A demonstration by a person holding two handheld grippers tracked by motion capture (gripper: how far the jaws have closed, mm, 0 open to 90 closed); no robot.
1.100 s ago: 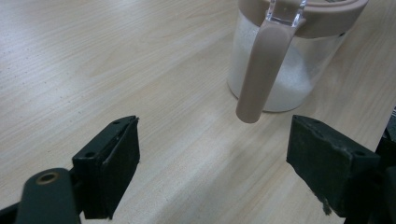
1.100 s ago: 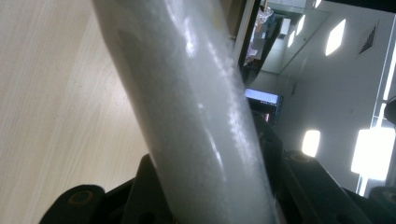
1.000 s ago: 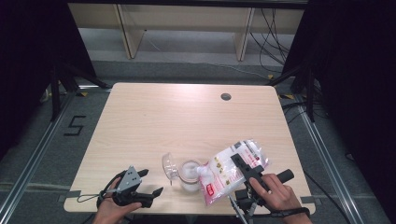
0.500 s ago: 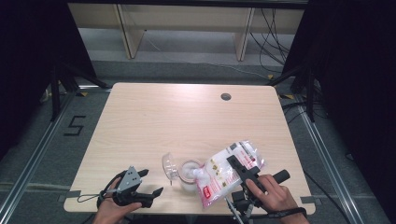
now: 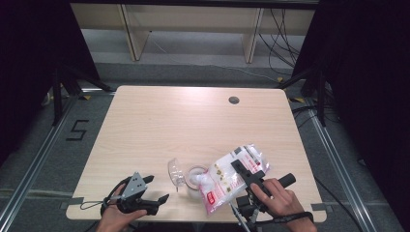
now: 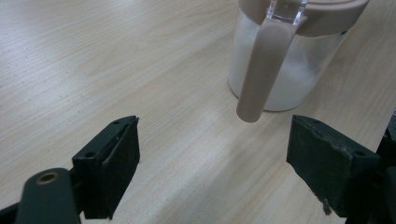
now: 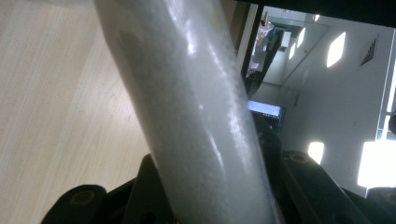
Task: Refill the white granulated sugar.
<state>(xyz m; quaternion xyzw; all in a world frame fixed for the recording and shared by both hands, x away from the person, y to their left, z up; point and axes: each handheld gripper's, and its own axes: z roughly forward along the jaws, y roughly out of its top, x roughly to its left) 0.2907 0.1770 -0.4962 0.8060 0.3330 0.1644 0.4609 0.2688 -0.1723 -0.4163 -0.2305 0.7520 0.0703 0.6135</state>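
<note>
A clear jar (image 5: 193,175) with white powder in it stands near the table's front edge, its clear flip lid (image 5: 175,171) swung open to the left. My right gripper (image 5: 247,171) is shut on a plastic bag of white powder (image 5: 227,178), which is tilted with its lower end over the jar's mouth. In the right gripper view the bag (image 7: 196,116) runs up between the jaws of the right gripper (image 7: 210,196). My left gripper (image 5: 157,188) rests open at the front left. In its own view the left gripper (image 6: 212,168) faces the jar (image 6: 299,70) and its beige lid strap (image 6: 264,70).
The wooden table (image 5: 193,121) has a round cable hole (image 5: 234,100) at the back right. Shelving legs and cables lie on the floor beyond the far edge. Metal rails run along both sides of the table.
My right hand and the bag have shifted slightly left and toward the near edge, bringing the bag closer over the jar. The left gripper has stayed put.
</note>
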